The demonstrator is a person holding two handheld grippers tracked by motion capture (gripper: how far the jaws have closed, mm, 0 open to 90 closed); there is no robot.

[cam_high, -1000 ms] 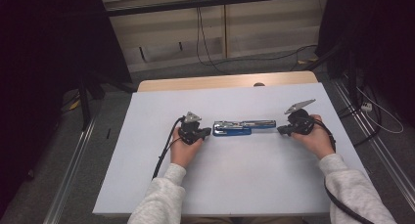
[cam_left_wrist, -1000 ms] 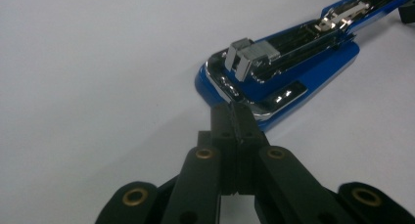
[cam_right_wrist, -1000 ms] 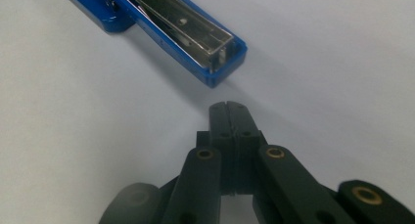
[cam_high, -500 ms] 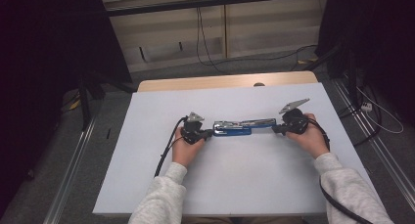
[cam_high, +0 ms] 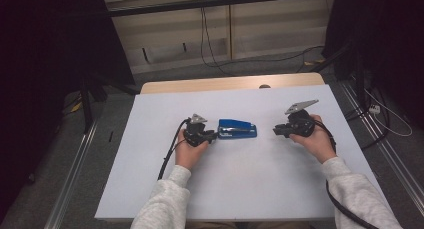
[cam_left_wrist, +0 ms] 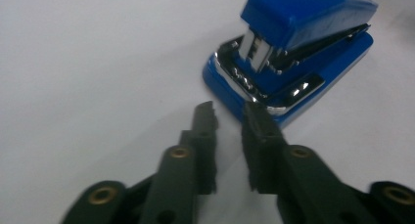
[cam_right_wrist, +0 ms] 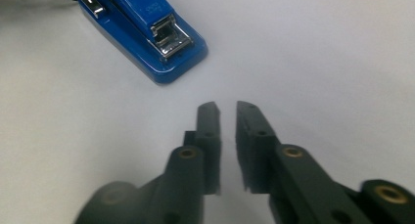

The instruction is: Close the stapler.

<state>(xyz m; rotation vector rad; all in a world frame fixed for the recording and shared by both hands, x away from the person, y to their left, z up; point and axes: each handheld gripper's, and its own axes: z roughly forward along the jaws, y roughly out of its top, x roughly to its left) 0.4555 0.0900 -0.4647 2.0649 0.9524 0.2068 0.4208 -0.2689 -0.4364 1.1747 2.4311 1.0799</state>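
The glossy blue plastic stapler (cam_high: 237, 129) carries bright silver metal at its mouth and hinge, with a black strip between its blue top and blue base. It lies on a plain pale grey-white counter sheet (cam_high: 240, 184) with no pattern, edged at the far side by a tan wooden strip (cam_high: 230, 84). The left gripper (cam_left_wrist: 229, 111) and right gripper (cam_right_wrist: 227, 109) have matt black fingers with small brass-coloured rivets. The person's sleeves (cam_high: 165, 204) are light grey.

One closed blue plastic stapler (cam_high: 237, 129) at centre frame; two black two-jaw grippers, left (cam_high: 214, 136) and right (cam_high: 276, 131); one white table (cam_high: 150, 179).
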